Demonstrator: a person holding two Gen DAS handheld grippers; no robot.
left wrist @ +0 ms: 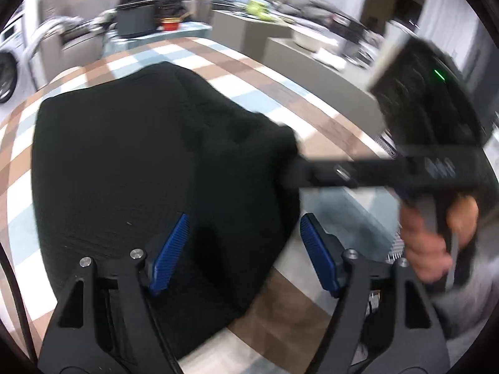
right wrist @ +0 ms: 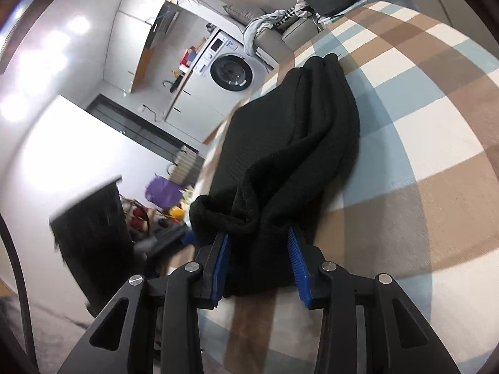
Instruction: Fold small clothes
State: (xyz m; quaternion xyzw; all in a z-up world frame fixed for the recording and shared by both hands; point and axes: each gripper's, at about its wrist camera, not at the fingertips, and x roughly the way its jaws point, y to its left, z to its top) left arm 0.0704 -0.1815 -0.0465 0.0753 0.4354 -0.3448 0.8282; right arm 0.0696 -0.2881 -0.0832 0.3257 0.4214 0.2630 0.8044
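- In the left wrist view the right tool (left wrist: 299, 168) is motion-blurred, and its tips vanish against the black garment (left wrist: 131, 162).
- The hand (left wrist: 433, 240) gripping that tool is smeared too.
- The clutter on the far counters (left wrist: 312, 9) is too blurred to name.
- In the right wrist view the garment (right wrist: 296, 143) hides the tool's (right wrist: 259, 240) fingertips.
- The dark block (right wrist: 90, 237) at near left is blurred.

Open checked cloth (right wrist: 436, 143) is left free to the right of & beyond the black garment (left wrist: 131, 162), while the right gripper (left wrist: 299, 168) w/ its hand (left wrist: 433, 233) bars the right side, clutter (left wrist: 140, 21) the far edge.
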